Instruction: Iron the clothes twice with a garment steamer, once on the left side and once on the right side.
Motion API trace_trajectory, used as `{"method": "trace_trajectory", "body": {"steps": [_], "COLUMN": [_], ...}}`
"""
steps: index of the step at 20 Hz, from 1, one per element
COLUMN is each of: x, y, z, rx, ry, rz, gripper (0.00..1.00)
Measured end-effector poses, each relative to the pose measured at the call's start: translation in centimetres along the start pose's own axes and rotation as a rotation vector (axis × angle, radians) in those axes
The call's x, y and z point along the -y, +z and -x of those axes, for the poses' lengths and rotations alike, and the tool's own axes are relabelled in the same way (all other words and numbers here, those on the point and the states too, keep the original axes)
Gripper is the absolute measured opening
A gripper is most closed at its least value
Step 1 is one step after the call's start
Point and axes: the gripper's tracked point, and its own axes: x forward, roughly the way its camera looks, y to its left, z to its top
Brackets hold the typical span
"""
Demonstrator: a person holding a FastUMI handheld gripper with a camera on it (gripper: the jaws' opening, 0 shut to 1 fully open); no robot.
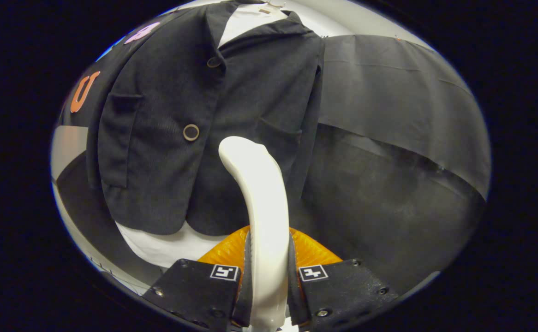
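Note:
A dark button-up jacket [195, 129] hangs over a white shirt [246, 20], with the shirt's hem showing below the jacket. My gripper [268, 276] is shut on the white curved handle of the garment steamer [260, 198], both fingers pressing its sides. The steamer's head rises just ahead of the fingers and sits in front of the jacket's right panel, below the lower button [191, 132]. An orange part of the steamer [308, 251] shows behind the handle between the fingers. Whether the head touches the cloth I cannot tell.
A black cloth wall [389, 115] hangs to the right of the jacket and behind it. A pale surface [68, 143] shows at the left, beside the jacket's sleeve.

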Motion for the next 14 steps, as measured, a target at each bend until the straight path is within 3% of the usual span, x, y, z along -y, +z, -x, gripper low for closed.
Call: {"method": "trace_trajectory", "body": {"steps": [6,14], "x": [-1.1,-1.7], "y": [-3.2,-2.7], "z": [-2.1,-4.7], "rx": [-0.086,-0.183], "ry": [0.018,0.046], "rz": [0.039,0.072], "gripper": [0.34,0.34]}}
